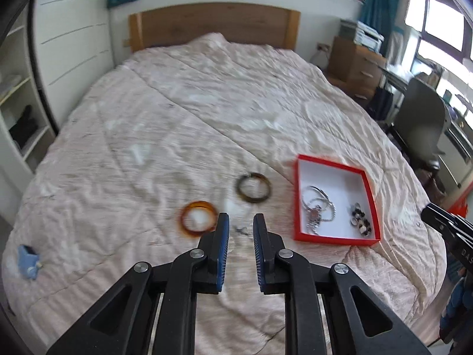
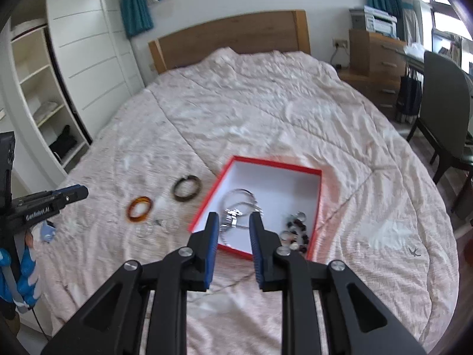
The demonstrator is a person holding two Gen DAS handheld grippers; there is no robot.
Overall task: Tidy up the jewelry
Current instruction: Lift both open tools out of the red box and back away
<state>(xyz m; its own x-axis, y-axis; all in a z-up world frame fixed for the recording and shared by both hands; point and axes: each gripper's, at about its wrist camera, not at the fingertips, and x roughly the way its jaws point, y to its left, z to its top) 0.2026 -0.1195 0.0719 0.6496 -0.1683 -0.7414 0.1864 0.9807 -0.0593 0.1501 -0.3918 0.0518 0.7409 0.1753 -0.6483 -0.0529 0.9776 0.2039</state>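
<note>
Both grippers' fingers (image 1: pixel 222 236) (image 2: pixel 213 230) stand slightly apart, holding nothing

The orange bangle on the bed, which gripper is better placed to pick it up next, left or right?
Left, probably. The left gripper is empty, jaws slightly apart, with the orange bangle just beside its left fingertip. The right gripper points over the red box, farther from the bangle.

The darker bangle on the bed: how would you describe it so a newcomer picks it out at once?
Start at the pale pink quilted bedspread and find the shallow red-rimmed cardboard box with a white inside. Two bangles lie on the quilt left of the box. The dark olive-brown bangle is the one closer to the box and farther up the bed; its neighbour, the translucent amber-orange bangle, is brighter.
</note>
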